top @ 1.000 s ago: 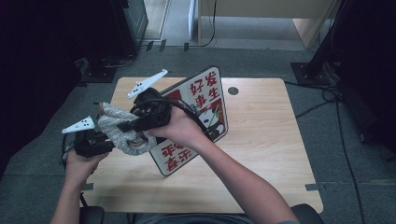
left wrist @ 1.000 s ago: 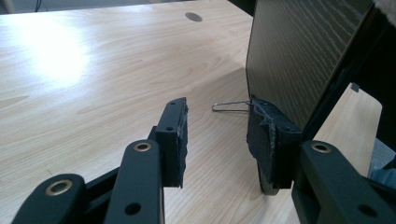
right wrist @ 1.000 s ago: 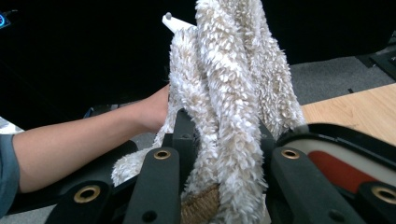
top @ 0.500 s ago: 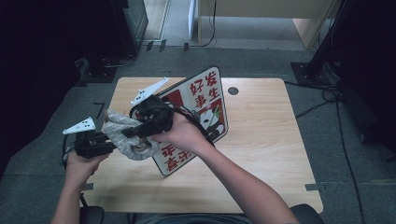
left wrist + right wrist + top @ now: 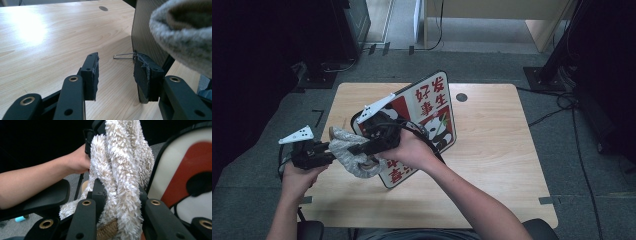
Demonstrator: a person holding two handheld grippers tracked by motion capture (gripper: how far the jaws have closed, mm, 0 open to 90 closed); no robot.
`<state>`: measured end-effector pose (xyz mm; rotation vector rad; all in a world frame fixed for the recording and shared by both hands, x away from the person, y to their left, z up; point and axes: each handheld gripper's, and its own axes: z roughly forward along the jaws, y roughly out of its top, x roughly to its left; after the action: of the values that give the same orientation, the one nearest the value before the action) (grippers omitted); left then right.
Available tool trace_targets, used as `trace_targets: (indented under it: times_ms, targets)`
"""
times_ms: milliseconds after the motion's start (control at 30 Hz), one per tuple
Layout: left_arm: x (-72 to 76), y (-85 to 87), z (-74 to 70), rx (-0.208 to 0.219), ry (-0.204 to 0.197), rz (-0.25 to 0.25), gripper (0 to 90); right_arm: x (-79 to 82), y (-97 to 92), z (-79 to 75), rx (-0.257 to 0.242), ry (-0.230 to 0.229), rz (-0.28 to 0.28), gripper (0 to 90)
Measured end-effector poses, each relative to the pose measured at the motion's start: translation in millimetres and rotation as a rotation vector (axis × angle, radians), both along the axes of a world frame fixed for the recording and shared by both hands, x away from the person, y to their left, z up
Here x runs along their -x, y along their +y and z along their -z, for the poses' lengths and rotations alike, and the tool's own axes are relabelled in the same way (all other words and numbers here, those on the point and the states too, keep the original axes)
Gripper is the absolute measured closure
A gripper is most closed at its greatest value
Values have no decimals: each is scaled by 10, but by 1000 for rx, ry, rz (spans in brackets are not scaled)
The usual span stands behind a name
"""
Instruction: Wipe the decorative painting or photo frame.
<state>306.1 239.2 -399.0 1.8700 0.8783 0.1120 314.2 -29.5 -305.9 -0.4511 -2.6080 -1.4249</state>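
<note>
Two claws up over the left part of the surface (image 5: 492,165), both lower and nearer the person than a second ago, with the cloth (image 5: 351,154) bunched tighter between them and sagging off the left edge side. Right claw (image 5: 117,202) clamped narrow on the cloth (image 5: 125,170), fluffy cream pile squeezed between both jaws and rising above them; seen from above (image 5: 362,148) reaching leftward across the front of the sign (image 5: 432,107). Left claw (image 5: 116,72) spread wide, nothing between the pads (image 5: 93,72), the cloth (image 5: 185,32) hanging just above and to the side of its far jaw; whether touching that jaw, cannot tell. From above, left claw (image 5: 332,150) pointing right toward the cloth, gripped by the left hand (image 5: 299,175) near the surface's left edge. Sign standing tilted on the surface, red characters and a panda on its face, its dark back (image 5: 147,37) and a thin wire leg (image 5: 123,56) close past the left claw's jaws. Right hand (image 5: 409,150) just in front of the sign's lower face. Plenty of bare wood right of the sign and toward the far left corner; small dark hole (image 5: 461,97) near the far edge. Chair arm (image 5: 37,200) below the left forearm.
</note>
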Motion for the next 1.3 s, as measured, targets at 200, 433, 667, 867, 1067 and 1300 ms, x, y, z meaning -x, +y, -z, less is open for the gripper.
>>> trace_targets:
  times_ms: [200, 433, 667, 867, 1067, 1300]
  targets:
    - [-3, -9, 4, -9, 0, 0, 550, 36, -31, 97, 1, 9, 3, 725]
    - [-4, -18, 5, -10, 0, 0, 548, 65, -61, 195, 0, 10, 4, 727]
    - [-6, -20, 9, -11, 1, 3, 545, 94, -94, 280, -3, 9, 0, 727]
    - [-8, -25, 11, -14, 1, 9, 542, 115, -121, 338, 3, 15, 0, 728]
    - [-2, -26, 10, -6, 2, 7, 540, 129, -160, 389, 3, 19, 2, 728]
    - [-4, -35, 8, -8, 1, 12, 537, 150, -184, 465, 14, 34, 5, 728]
